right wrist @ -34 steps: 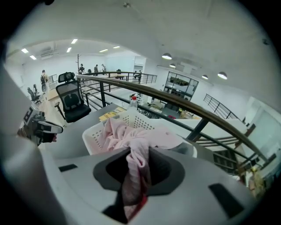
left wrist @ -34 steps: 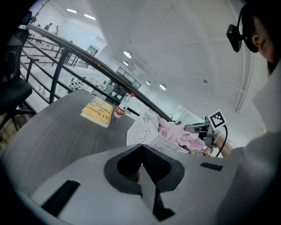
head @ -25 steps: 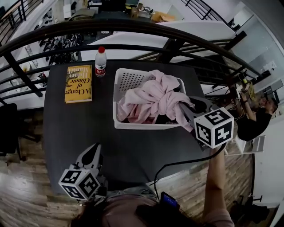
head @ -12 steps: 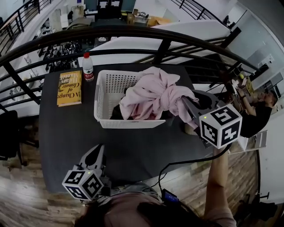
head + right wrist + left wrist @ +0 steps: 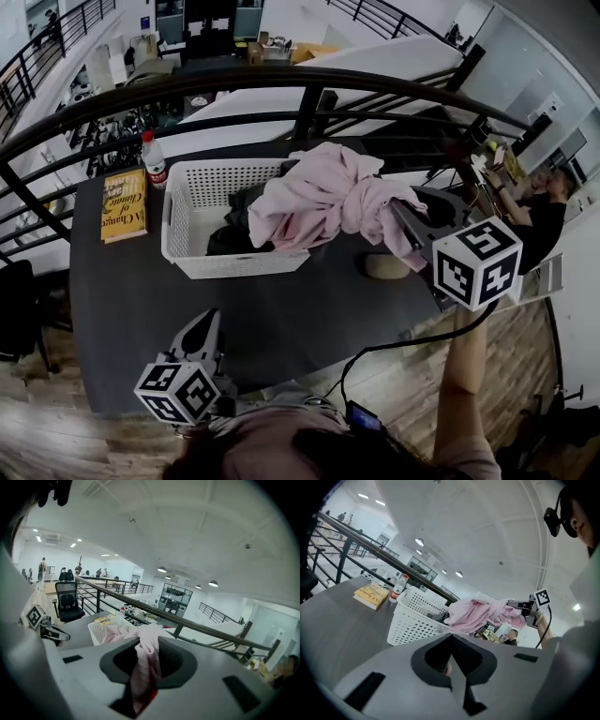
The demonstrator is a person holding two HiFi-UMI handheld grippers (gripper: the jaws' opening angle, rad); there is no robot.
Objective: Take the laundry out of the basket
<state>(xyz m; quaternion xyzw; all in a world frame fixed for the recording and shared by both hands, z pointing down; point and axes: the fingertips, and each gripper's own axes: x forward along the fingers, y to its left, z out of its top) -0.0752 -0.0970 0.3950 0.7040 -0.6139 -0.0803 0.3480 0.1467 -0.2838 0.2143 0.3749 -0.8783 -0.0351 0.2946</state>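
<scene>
Dark desk point(image 5: 122, 291) on mezzanine, black railing point(image 5: 187, 89) behind, wood floor below. Far left: yellow book point(image 5: 124, 204) flat, water bottle point(image 5: 154, 160) upright beside it. Left claw point(image 5: 206, 321) low over desk's near edge, jaws together, nothing between. White basket point(image 5: 202, 265) mid-desk, dark garment point(image 5: 234, 230) inside. Pink laundry point(image 5: 323, 197) bunched over basket's right end, spilling past rim; long axis left-right, drawn-out end pointing right. Right claw point(image 5: 401, 214) clamped on that end.
</scene>
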